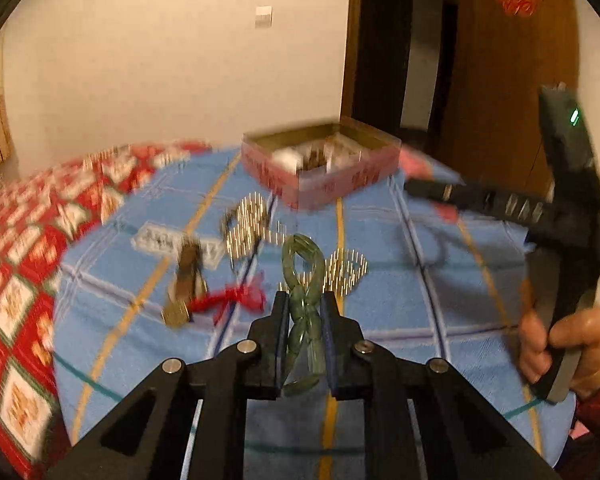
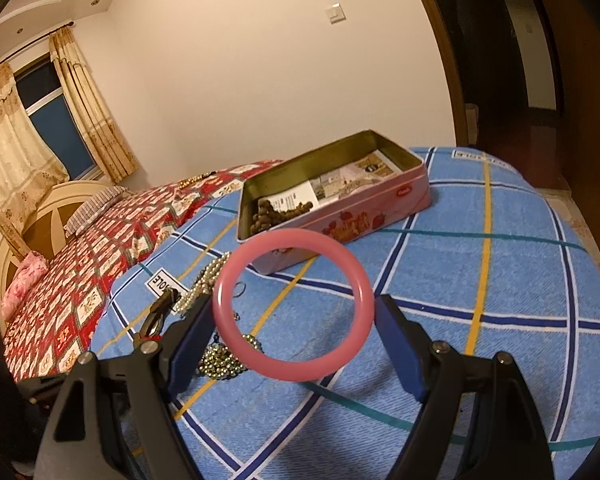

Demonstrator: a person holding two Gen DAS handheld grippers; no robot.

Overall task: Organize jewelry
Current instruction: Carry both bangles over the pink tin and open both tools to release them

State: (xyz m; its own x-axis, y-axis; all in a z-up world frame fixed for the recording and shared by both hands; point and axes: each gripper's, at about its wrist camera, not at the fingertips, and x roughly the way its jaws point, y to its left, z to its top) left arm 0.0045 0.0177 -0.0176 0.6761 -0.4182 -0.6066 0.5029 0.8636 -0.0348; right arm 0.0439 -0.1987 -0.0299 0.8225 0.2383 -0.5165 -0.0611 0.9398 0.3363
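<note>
Left gripper nearly closed, pads pinching green bead bracelet above blue checked bedspread; right gripper spread wide, pink bangle spanning its pads, pink tin just beyond.

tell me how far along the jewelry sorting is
Done: dark brown beads already lie in the pink tin. In hand: the left gripper is shut on a green bead bracelet; the right gripper holds a pink bangle. Left: pearl strands, gold bead chain and a red-tasselled piece on the blue plaid blanket.
</note>
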